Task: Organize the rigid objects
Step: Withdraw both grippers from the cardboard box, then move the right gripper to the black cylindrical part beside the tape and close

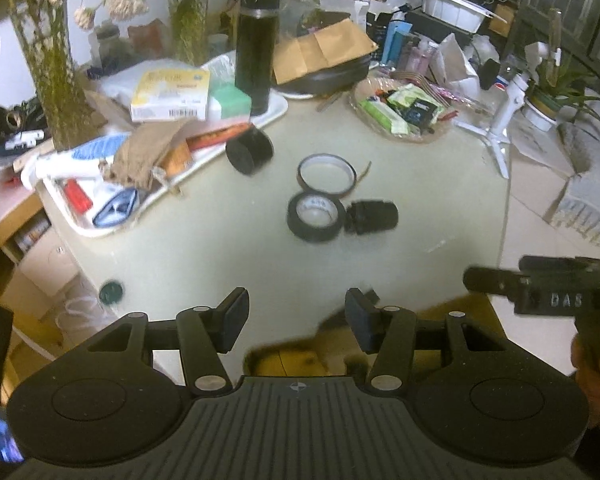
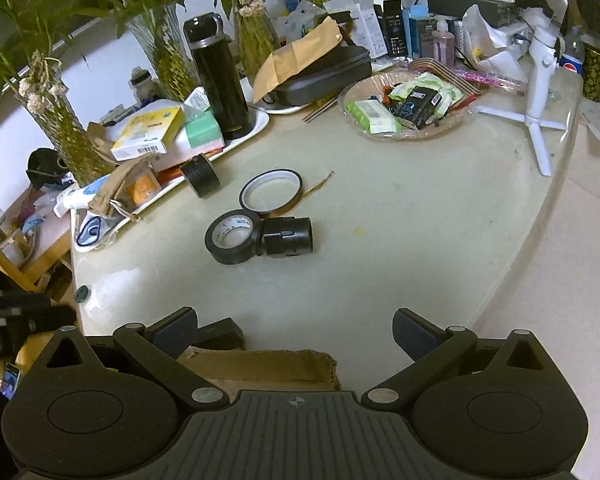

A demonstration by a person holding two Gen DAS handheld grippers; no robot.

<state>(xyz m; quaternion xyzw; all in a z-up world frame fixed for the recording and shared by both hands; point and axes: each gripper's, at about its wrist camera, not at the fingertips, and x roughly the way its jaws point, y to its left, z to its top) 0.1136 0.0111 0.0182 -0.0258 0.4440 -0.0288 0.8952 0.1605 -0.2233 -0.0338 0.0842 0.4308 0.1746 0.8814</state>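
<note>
While both tools hang back over the near edge of the desk [image 2: 380,208], nothing gripped: left tool [image 1: 296,318] released, jaws apart and empty; right tool [image 2: 296,334] likewise spread wide with nothing between.

Loose on the bare middle of the desk, well ahead of either tool: black tape roll [image 2: 232,236] lying flat, touching the black cylinder [image 2: 286,237] tipped on its side at its right; thin tape ring [image 2: 271,192] just behind; second black roll [image 2: 200,174] up on edge against the white tray [image 2: 260,120].

Probably start of the job, pieces left scattered for gathering. Cardboard box [image 2: 260,364] directly below the right tool, likely the destination.
</note>
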